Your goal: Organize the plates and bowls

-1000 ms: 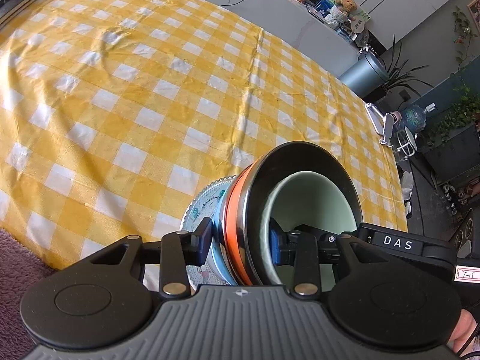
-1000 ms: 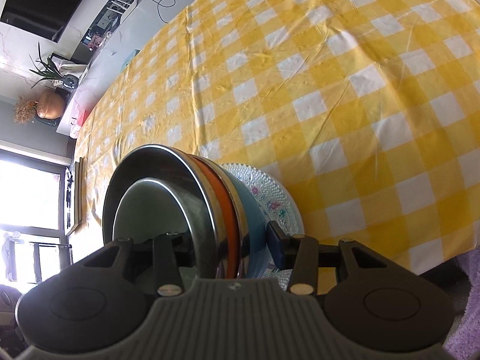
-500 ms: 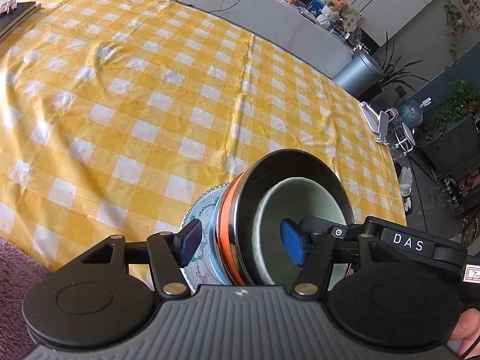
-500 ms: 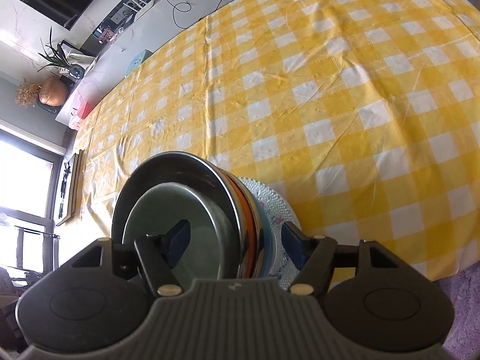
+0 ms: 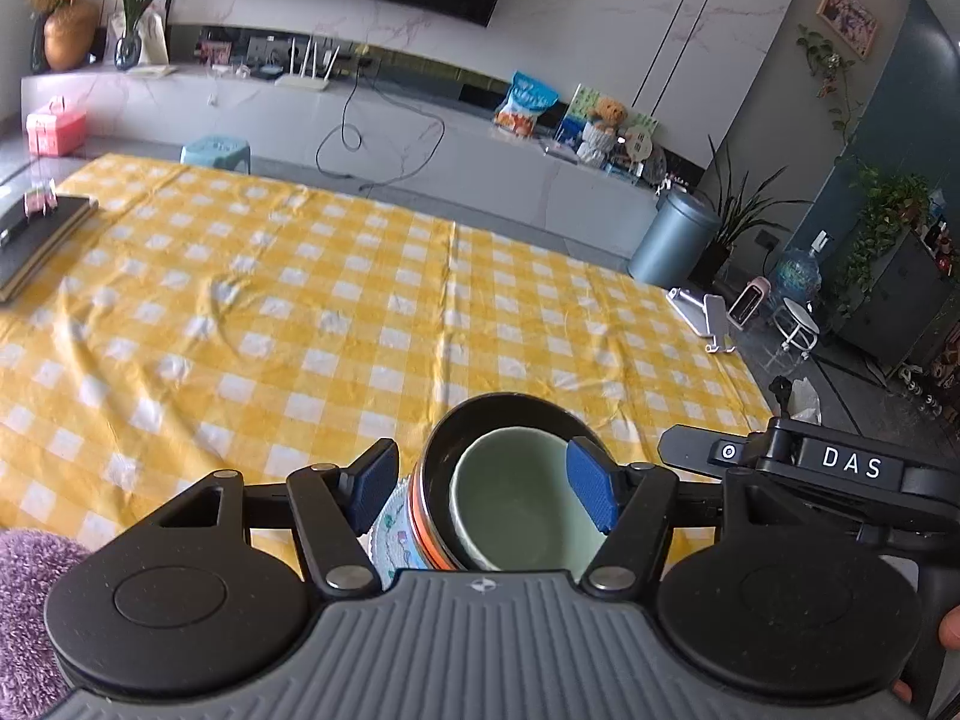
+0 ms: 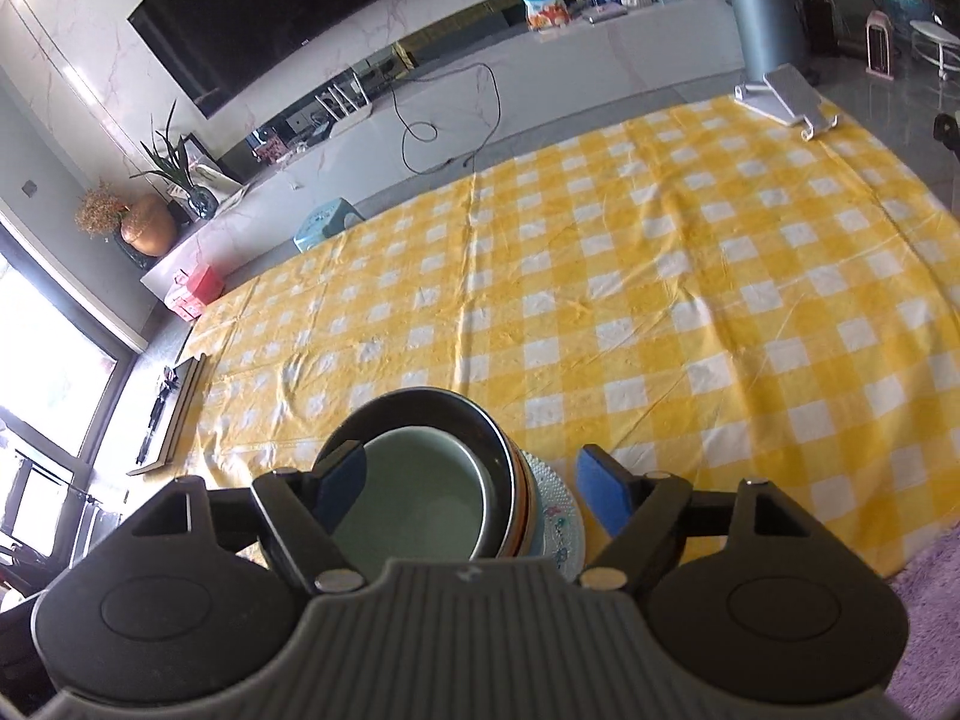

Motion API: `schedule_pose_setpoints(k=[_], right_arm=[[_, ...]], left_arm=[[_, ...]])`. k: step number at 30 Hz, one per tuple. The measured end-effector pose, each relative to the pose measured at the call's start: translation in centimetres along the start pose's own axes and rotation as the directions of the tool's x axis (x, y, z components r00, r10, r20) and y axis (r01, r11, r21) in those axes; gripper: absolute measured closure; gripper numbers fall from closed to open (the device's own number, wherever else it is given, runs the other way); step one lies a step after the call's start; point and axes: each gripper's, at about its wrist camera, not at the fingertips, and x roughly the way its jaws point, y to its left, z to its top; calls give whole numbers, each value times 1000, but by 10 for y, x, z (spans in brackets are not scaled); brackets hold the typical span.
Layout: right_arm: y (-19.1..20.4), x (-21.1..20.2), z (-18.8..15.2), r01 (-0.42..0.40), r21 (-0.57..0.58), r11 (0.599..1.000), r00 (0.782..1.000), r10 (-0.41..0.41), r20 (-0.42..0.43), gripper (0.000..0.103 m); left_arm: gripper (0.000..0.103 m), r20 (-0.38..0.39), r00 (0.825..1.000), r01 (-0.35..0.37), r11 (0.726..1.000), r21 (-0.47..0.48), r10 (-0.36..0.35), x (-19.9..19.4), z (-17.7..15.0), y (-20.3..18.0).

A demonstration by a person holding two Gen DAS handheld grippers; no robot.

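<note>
A pale green bowl (image 5: 516, 498) nests in a dark steel bowl (image 5: 510, 414), stacked on orange and blue dishes over a patterned plate (image 6: 561, 516).

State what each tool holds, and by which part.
Nothing. Left tool and right tool have just opened; both straddle the stack, pads clear.

A yellow-and-white checked cloth (image 5: 300, 324) fills mid-frame. At lower centre, a pale green bowl (image 5: 516, 504) sits inside a dark bowl (image 5: 480, 414), above an orange rim (image 5: 417, 510) and a floral-patterned white plate (image 5: 387, 531).

"DAS" on right hand-held gripper (image 5: 780, 468)
</note>
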Motion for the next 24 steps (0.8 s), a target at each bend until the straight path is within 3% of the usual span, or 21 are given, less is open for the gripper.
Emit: schedule_pose_setpoints(k=[7, 13, 16, 18, 24], right_arm=[[4, -62, -22, 23, -109, 994, 983, -3, 183, 23], [8, -99, -47, 30, -208, 978, 959, 31, 283, 22], [11, -111, -65, 75, -284, 956, 943, 25, 333, 16], [13, -116, -77, 111, -338, 935, 938, 14, 346, 16], [16, -116, -106, 140, -410, 901, 953, -9, 304, 12]], left_arm=[[27, 204, 979, -31, 986, 165, -3, -53, -16, -32], [20, 323, 945, -147, 947, 285, 49, -83, -39, -51], [19, 356, 932, -198, 926, 322, 76, -93, -50, -56], [17, 366, 927, -209, 928, 309, 86, -98, -55, -57], [16, 311, 942, -225, 925, 307, 126, -92, -74, -57]])
